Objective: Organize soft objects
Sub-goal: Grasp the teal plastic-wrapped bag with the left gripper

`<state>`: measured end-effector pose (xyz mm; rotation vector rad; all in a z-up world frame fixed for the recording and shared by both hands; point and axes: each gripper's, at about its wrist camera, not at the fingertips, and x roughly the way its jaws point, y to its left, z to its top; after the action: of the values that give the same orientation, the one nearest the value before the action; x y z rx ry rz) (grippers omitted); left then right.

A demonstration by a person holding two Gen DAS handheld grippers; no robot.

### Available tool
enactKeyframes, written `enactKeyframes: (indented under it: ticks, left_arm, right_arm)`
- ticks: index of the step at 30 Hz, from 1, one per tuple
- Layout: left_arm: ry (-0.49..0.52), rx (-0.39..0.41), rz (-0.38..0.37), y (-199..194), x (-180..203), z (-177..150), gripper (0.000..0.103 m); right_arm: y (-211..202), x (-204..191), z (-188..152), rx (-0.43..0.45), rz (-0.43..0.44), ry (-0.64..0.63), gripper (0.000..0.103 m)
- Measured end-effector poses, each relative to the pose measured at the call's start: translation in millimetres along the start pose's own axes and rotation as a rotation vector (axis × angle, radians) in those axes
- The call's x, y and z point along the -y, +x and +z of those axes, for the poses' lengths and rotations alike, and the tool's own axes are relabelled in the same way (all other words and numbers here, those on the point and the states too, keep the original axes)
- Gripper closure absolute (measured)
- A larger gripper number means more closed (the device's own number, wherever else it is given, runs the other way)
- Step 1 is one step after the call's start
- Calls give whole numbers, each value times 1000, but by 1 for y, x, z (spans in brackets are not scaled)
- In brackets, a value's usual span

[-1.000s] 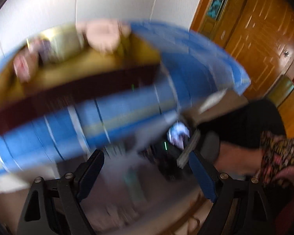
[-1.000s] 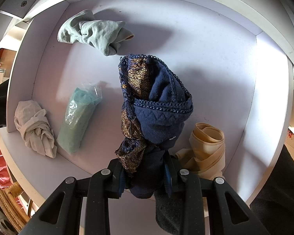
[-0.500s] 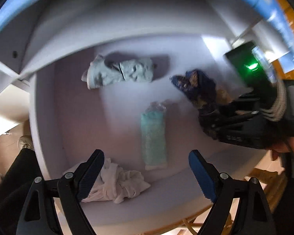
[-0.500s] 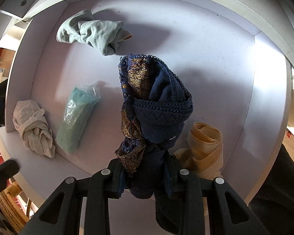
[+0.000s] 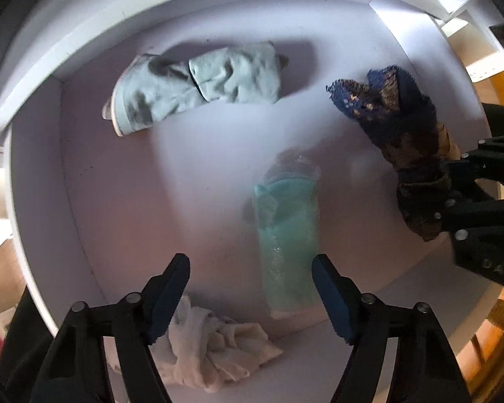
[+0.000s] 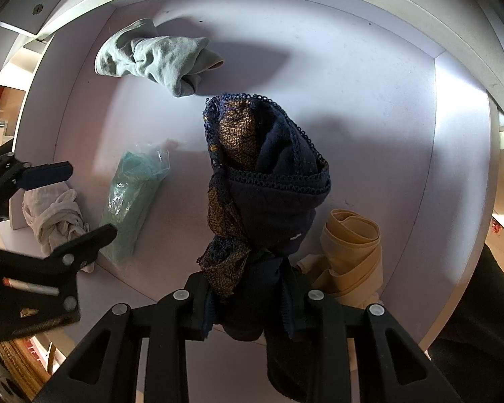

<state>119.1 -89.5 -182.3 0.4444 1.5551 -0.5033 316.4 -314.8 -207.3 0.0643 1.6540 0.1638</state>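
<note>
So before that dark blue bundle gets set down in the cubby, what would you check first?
1. Right gripper shut firmly on the navy and gold lace bundle: ok.
2. Left gripper open and holding nothing: ok.
3. Bare shelf floor behind the bundle to set it on: ok.
4. Beige rolled cloth close on the right, may get bumped: cannot tell.
5. Left gripper clear of the green packet in plastic: ok, the packet lies just ahead of its fingers.
6. Pale green rolled cloth at the back out of the way: ok.
</note>
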Motion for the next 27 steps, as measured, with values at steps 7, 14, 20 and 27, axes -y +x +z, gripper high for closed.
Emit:
enactKeyframes:
  ticks: [7, 14, 20, 27]
  left_arm:
    - [-16, 27, -70, 9, -2, -5, 28]
    - [-6, 4, -85, 22, 8, -11, 49]
    - [-40, 22, -66, 19, -12, -26, 71]
    - [-167, 44, -85, 13, -45, -38, 76]
  right_arm:
    - [0, 5, 1, -2, -1, -1, 73]
    - [0, 5, -1, -1, -7, -7, 73]
    - [0, 3, -2, 0, -14, -17, 73]
    - [-1, 1, -7, 4, -21, -29, 73]
